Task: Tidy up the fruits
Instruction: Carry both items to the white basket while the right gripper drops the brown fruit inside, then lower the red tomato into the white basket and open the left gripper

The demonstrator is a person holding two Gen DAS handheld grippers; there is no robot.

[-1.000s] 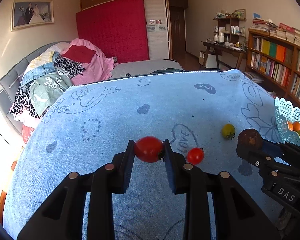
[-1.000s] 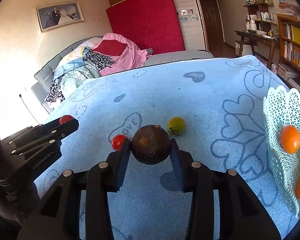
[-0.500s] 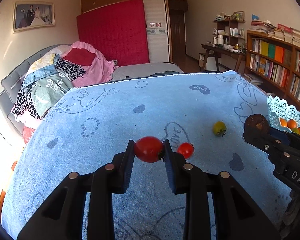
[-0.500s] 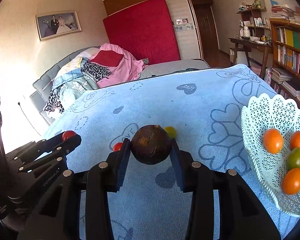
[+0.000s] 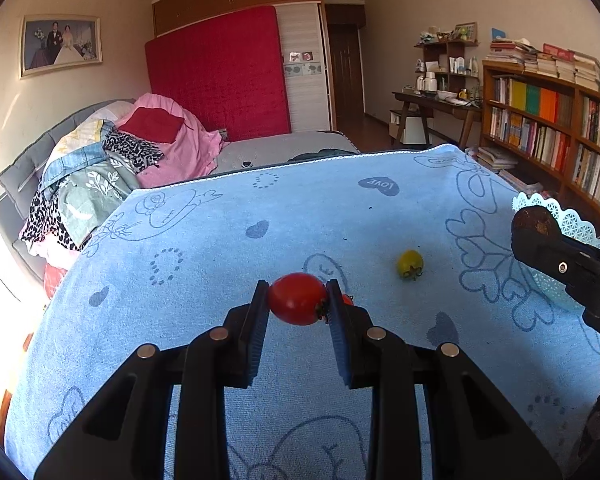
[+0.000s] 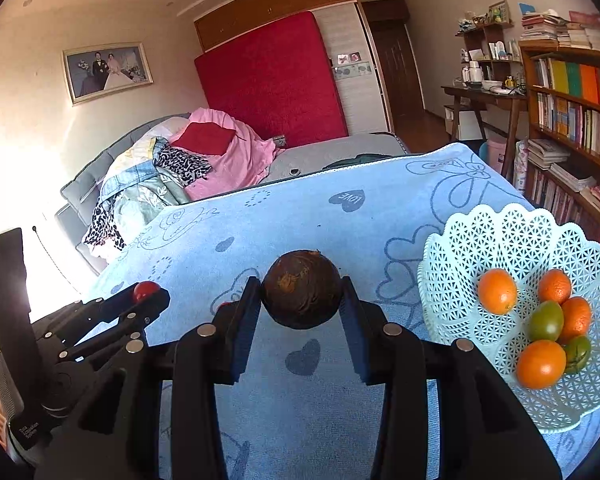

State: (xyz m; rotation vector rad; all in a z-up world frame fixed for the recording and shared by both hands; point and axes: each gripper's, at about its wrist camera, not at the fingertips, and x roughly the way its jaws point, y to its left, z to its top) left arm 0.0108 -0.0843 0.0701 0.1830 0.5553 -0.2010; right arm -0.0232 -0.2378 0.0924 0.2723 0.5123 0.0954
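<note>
Blue terry towel (image 5: pixel 220 248) covers the table, far edge w/ plenty of bare room. Left gripper (image 5: pixel 298 300) pinches a smooth red tomato (image 5: pixel 296 298) above the cloth. Right gripper (image 6: pixel 301 296) pinches a rough brown round fruit (image 6: pixel 301 294) beside the white lattice plastic basket (image 6: pixel 500 232) w/ oranges (image 6: pixel 497 291). Yellow tomato (image 5: pixel 410 263) lies loose on the towel.

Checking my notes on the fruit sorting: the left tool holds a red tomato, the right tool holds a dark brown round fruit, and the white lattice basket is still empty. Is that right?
Not quite. The basket is not empty: the right wrist view shows orange and green fruits in it. The rest stands: the left tool holds the red tomato and the right tool holds the dark brown round fruit.
</note>
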